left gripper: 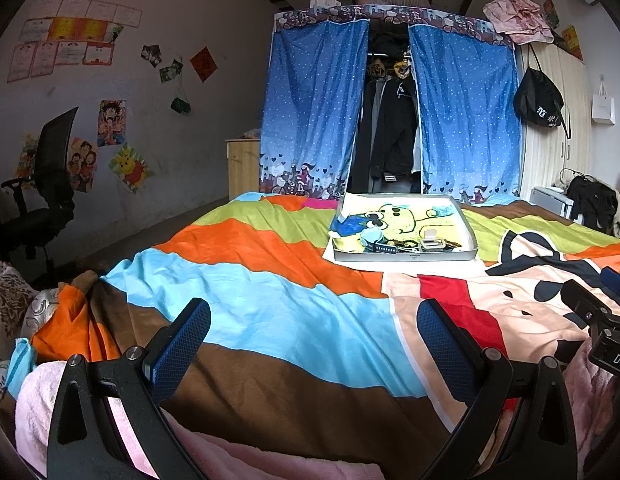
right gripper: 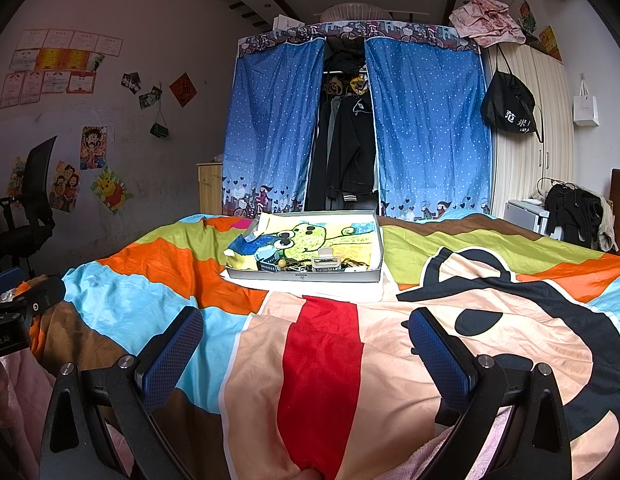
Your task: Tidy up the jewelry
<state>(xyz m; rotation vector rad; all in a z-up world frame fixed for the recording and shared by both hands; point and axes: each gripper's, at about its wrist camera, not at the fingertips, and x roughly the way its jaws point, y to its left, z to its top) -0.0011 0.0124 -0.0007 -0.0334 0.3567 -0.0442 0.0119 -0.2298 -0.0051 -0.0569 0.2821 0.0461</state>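
Observation:
A shallow grey box tray (left gripper: 406, 257) (right gripper: 302, 276) lies far ahead on the colourful bedspread, lined with a yellow cartoon drawing. Along its near edge lies a heap of jewelry (left gripper: 406, 245) (right gripper: 310, 265): a blue watch strap, dark beaded strands, a pale hair clip. My left gripper (left gripper: 314, 328) hovers open low over the blue and brown stripes, well short of the tray, nothing between its fingers. My right gripper (right gripper: 306, 336) is open too, over the red and peach cartoon print. Each gripper shows at the edge of the other's view.
White paper (right gripper: 310, 286) lies under the tray. Pink fleece (left gripper: 50, 400) bunches at the near edge. A blue curtained wardrobe (left gripper: 390, 112) stands past the bed's far end, an office chair (left gripper: 42, 196) at the left, a white cabinet with dark clothes (right gripper: 566, 212) at the right.

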